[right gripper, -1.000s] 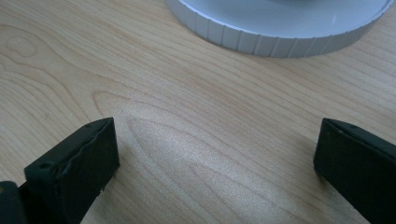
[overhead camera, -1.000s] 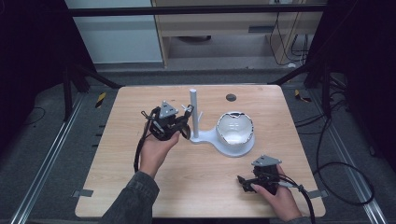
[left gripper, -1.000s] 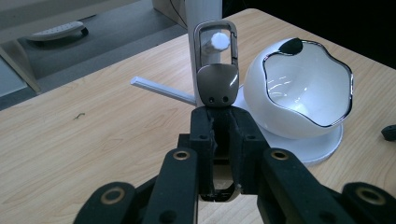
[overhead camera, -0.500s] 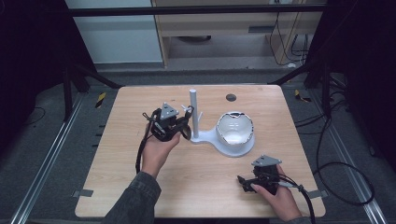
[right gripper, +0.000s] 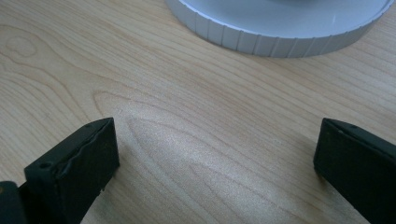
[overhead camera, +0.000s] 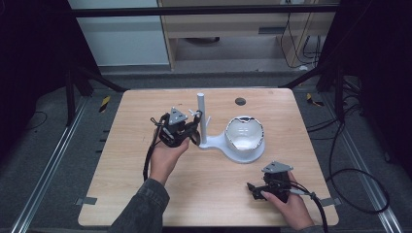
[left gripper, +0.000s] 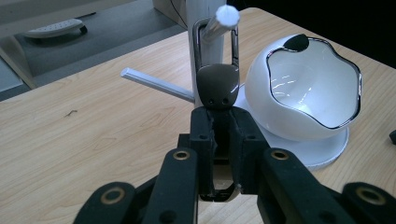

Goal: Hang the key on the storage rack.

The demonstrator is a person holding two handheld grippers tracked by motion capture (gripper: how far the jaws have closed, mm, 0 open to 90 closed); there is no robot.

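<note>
A white stand (overhead camera: 201, 116) has an upright post, side pegs and a round base that carries a white bowl (overhead camera: 245, 133) with a wavy chrome rim. My left gripper (overhead camera: 192, 127) is just left of the post, shut on a dark metal clip (left gripper: 217, 88). In the left gripper view my left gripper (left gripper: 223, 116) pinches the clip's dark tab. The clip's chrome loop (left gripper: 236, 46) sits around a white-tipped peg (left gripper: 228, 16) of the post. My right gripper (overhead camera: 255, 188) rests near the table's front right, open over bare wood (right gripper: 217, 154).
The wooden table (overhead camera: 126, 160) has free room at its left and front middle. The stand's round base (right gripper: 280, 23) lies just ahead of my right gripper. Another thin peg (left gripper: 154, 81) sticks out of the post. A dark round hole (overhead camera: 240, 101) marks the table's far edge.
</note>
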